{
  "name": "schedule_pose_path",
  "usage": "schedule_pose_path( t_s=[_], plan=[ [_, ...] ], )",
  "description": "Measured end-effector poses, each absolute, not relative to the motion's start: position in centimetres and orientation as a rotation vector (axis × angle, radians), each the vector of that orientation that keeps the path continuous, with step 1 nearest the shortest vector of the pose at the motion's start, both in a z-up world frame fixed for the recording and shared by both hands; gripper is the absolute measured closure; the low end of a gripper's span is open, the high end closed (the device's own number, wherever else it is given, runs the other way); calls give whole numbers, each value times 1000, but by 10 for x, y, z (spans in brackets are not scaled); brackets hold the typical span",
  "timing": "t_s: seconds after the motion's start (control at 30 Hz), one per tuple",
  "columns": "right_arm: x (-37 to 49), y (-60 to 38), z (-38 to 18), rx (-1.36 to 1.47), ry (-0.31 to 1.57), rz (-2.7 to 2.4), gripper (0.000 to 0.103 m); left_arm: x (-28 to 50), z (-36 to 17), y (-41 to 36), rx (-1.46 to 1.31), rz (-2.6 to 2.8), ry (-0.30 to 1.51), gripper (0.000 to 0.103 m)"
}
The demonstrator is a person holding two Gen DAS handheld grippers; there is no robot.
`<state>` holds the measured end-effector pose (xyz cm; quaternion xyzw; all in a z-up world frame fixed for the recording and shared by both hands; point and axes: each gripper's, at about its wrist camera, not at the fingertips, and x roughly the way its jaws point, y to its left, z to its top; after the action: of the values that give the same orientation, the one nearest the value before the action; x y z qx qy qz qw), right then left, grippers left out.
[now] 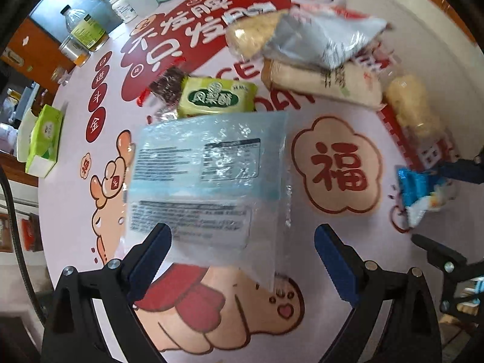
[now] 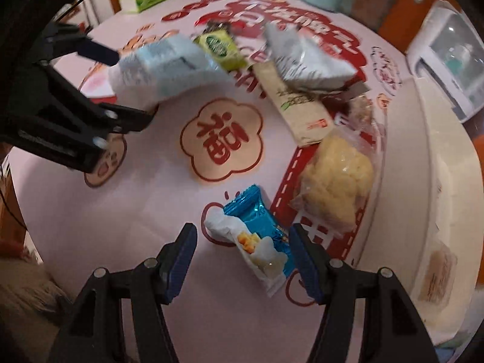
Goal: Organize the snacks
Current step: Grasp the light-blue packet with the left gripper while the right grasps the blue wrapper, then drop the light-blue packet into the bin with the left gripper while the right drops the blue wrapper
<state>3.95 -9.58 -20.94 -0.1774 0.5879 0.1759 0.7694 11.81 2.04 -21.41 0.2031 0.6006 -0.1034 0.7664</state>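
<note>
Snacks lie scattered on a round surface (image 1: 75, 199) printed with a large red 福 (image 1: 338, 171) in a flower outline. The left gripper (image 1: 242, 260) hangs open over a pale blue packet (image 1: 208, 178), its fine print too blurred to read. The right gripper (image 2: 242, 257) stands open around a small blue wrapped snack (image 2: 260, 236), pads not pressing it. Beyond lie one green pastry packet (image 1: 216, 96) with Chinese lettering, one silver bag (image 1: 317, 42), a long beige packet (image 2: 299, 112) and a clear bag of yellow pieces (image 2: 335, 181). A green tissue box (image 1: 44, 142) sits at the edge.
</note>
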Motion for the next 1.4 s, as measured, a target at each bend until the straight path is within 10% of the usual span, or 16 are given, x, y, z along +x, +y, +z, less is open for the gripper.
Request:
schedule_pose_path(
  t_s=[0.2, 0.57, 1.4],
  plan=[
    [45, -101, -224, -427, 1287, 403, 40, 128, -229, 21, 433, -137, 1307, 6],
    [56, -125, -216, -209, 1297, 421, 72, 125, -197, 46, 287, -162, 1209, 82],
    [18, -210, -33, 196, 827, 202, 73, 60, 12, -47, 58, -636, 802, 86]
  ],
)
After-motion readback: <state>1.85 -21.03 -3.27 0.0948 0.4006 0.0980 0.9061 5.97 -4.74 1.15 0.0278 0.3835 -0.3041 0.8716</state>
